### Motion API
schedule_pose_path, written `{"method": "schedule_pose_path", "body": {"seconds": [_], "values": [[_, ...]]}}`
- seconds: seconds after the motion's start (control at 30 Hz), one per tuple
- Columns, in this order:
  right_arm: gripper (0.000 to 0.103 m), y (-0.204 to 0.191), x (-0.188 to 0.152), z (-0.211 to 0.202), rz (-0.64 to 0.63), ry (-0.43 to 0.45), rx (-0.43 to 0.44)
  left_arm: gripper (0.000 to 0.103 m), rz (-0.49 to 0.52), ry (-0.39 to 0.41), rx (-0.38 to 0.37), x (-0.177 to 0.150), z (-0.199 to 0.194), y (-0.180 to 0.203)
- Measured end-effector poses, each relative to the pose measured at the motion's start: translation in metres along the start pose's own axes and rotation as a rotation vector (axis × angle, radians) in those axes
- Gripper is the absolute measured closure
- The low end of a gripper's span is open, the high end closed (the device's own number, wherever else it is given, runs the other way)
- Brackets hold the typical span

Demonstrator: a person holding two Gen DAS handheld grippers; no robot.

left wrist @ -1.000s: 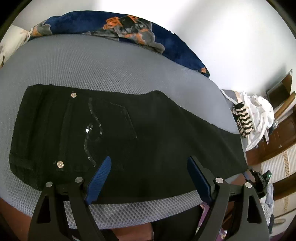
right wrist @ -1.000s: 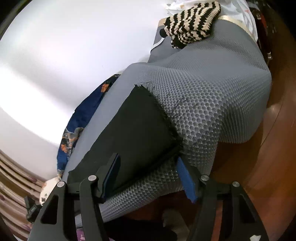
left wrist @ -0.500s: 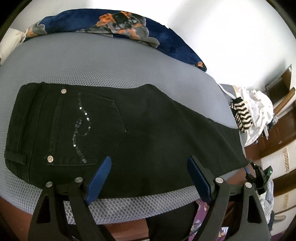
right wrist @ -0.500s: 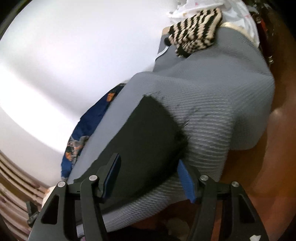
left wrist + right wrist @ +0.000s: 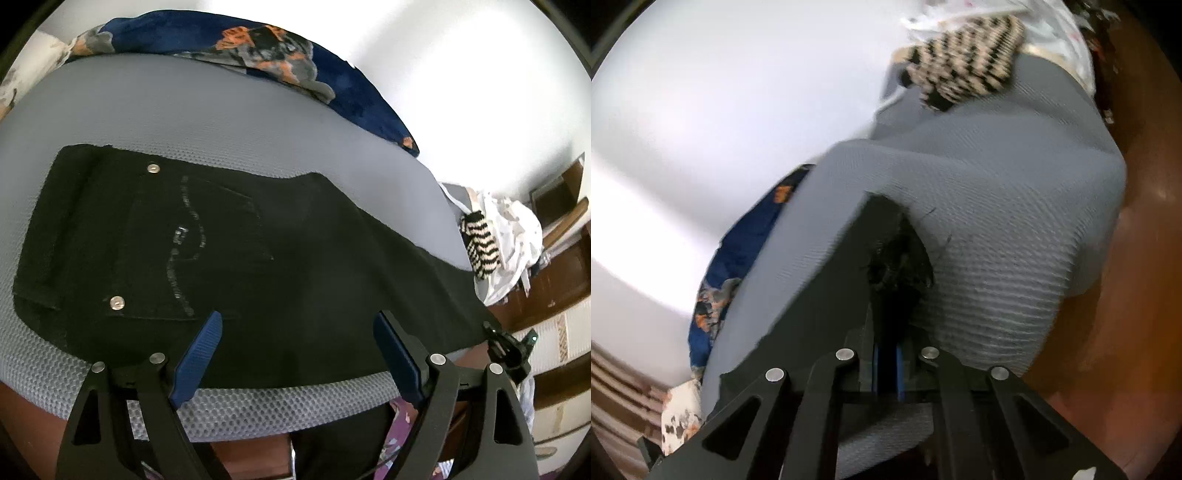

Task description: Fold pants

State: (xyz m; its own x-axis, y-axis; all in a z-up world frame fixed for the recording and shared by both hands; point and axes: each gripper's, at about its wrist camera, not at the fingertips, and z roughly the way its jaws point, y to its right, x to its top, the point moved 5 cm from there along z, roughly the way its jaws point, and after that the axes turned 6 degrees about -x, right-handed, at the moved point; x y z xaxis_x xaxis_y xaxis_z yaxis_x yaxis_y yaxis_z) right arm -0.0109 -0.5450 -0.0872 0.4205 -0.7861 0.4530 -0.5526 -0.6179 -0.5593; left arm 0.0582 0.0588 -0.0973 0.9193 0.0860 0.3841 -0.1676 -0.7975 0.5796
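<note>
Black pants [image 5: 229,251] lie flat on a grey mesh-covered bed [image 5: 221,118], waist at the left, legs running right. Their back pocket with metal studs and sequins faces up. My left gripper [image 5: 295,332] is open and hovers over the near edge of the pants around the thigh. My right gripper [image 5: 888,332] is shut on the hem end of the pants [image 5: 827,295], with the cloth bunched up between the blue pads. The right gripper also shows in the left wrist view [image 5: 511,345] at the leg end.
A blue and orange blanket [image 5: 288,59] lies along the far side by the white wall. A striped knit item [image 5: 480,247] and white clothes [image 5: 513,236] sit at the bed's right end. Wooden floor [image 5: 1126,332] lies beyond the bed's corner.
My right gripper has closed on the hem end of the pants, which now bunches between its pads. My left gripper has shifted only a little and stays open.
</note>
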Motion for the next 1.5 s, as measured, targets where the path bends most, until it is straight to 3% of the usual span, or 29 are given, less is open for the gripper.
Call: {"method": "schedule_pose_path", "body": {"seconds": [0.2, 0.37, 0.57, 0.67, 0.8, 0.9, 1.17, 1.23, 1.4, 1.5], "values": [[0.096, -0.1, -0.001, -0.013, -0.162, 0.005, 0.113, 0.019, 0.007, 0.032, -0.022, 0.001, -0.011, -0.002], [0.096, -0.196, -0.039, -0.006, -0.289, -0.056, 0.239, 0.019, 0.001, 0.026, -0.044, -0.003, -0.013, -0.009], [0.096, -0.31, -0.125, 0.018, -0.412, -0.198, 0.406, 0.019, -0.014, 0.053, -0.052, -0.007, -0.026, -0.028], [0.096, -0.339, -0.185, 0.045, -0.479, -0.311, 0.419, 0.019, -0.042, 0.064, -0.05, -0.004, -0.033, -0.04], [0.096, -0.347, -0.26, 0.08, -0.567, -0.433, 0.364, 0.019, -0.101, 0.075, -0.061, 0.001, -0.042, -0.057], [0.096, -0.338, -0.291, 0.099, -0.583, -0.482, 0.316, 0.019, -0.126, 0.072, -0.065, 0.001, -0.044, -0.064], [0.096, -0.344, -0.282, 0.089, -0.631, -0.419, 0.317, 0.019, -0.116, 0.039, -0.074, -0.004, -0.039, -0.062], [0.096, -0.348, -0.279, 0.079, -0.677, -0.378, 0.319, 0.019, -0.109, 0.041, -0.07, -0.004, -0.039, -0.06], [0.096, -0.333, -0.312, 0.097, -0.829, -0.408, 0.231, 0.019, -0.126, 0.032, -0.066, -0.003, -0.037, -0.065], [0.096, -0.336, -0.325, 0.093, -0.97, -0.35, 0.194, 0.019, -0.136, 0.034, -0.063, -0.004, -0.038, -0.07]]}}
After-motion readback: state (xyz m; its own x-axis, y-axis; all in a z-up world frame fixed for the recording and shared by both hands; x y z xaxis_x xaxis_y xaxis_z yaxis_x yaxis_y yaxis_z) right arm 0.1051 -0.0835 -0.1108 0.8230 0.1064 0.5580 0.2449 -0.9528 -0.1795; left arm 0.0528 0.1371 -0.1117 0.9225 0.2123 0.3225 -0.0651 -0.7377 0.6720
